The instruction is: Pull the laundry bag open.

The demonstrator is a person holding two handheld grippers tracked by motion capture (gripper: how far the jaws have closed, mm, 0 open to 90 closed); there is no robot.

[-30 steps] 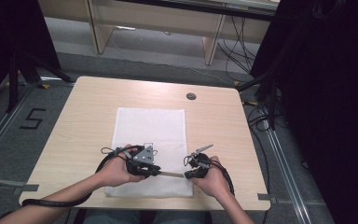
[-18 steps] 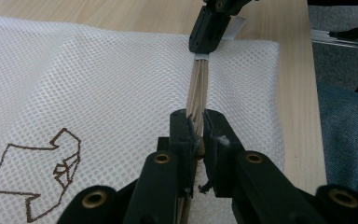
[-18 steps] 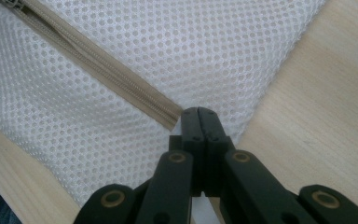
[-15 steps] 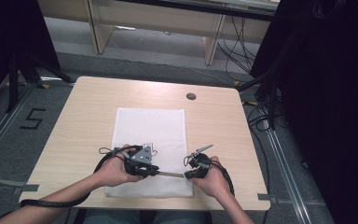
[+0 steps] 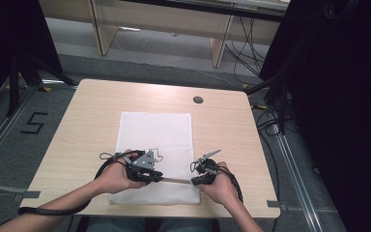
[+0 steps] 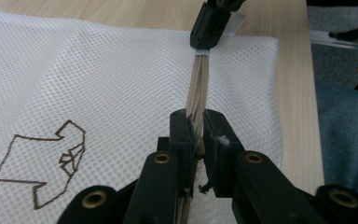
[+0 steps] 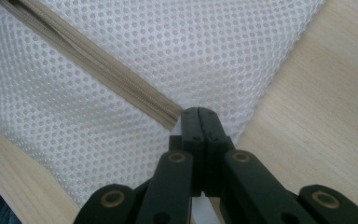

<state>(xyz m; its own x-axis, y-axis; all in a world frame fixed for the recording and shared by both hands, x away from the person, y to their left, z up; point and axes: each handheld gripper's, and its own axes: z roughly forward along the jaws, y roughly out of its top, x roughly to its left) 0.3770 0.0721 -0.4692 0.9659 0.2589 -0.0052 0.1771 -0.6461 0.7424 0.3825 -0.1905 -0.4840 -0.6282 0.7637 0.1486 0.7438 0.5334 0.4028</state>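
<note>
bag: white mesh laundry bag (image 5: 157,145) lies flat on light wooden table (image 5: 92,111), near the person's edge | zipper: beige zipper strip (image 6: 198,84) runs between both grippers | left gripper (image 6: 195,122): pinching the zipper | right gripper (image 7: 199,113): pressed together on the zipper's end at the bag's corner

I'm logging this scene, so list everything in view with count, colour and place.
Mesh bag: one, white, flat in the middle of the table.
Zipper: one, beige, along the bag's near edge, stretched between the two grippers.
Table: one, light wood.
Left gripper: one, black, shut on the zipper.
Right gripper: one, black, shut at the zipper's end near the bag's corner.
Hands: two, at the near edge.
</note>
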